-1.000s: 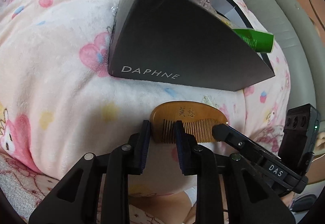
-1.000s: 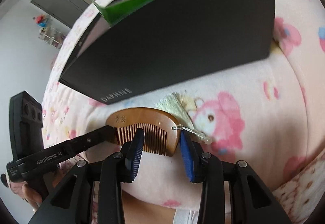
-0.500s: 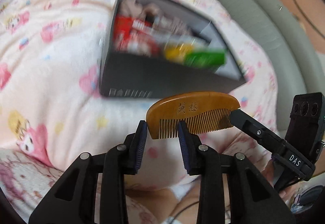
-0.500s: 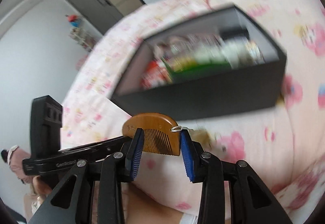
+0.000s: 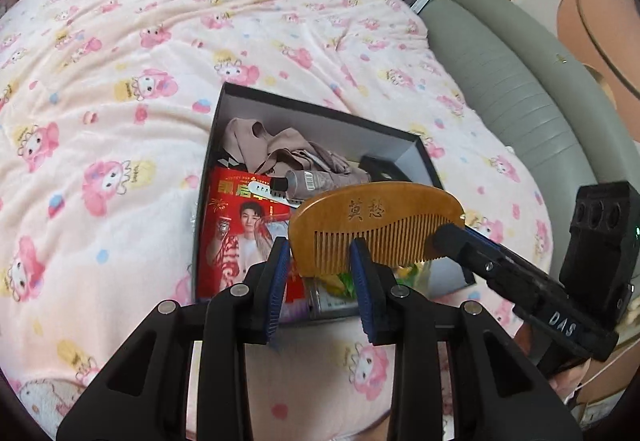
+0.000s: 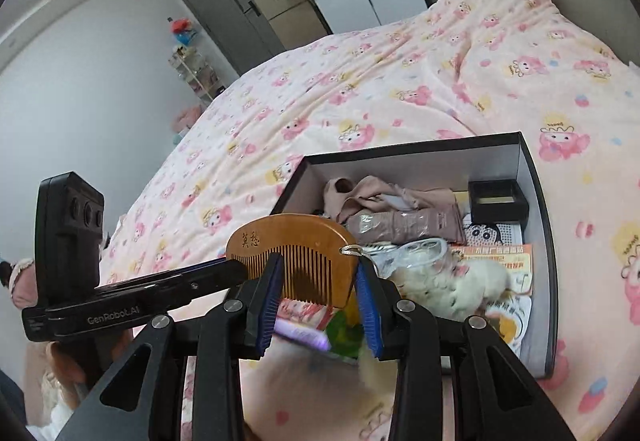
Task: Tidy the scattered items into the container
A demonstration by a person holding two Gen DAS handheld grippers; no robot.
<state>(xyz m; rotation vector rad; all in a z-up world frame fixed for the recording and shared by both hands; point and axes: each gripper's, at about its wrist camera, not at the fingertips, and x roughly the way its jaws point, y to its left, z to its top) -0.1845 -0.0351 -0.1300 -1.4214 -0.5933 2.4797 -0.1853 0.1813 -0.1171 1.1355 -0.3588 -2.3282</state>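
Both sets of jaws pinch the wooden comb point(image 5: 376, 225) above the crowded black box point(image 5: 424, 157) on the pink blanket point(image 5: 120, 81).

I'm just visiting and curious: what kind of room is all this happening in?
Most likely a bedroom at home. A pink cartoon-print blanket covers what looks like a bed with a padded grey headboard, and a door and small cabinet stand along the wall.
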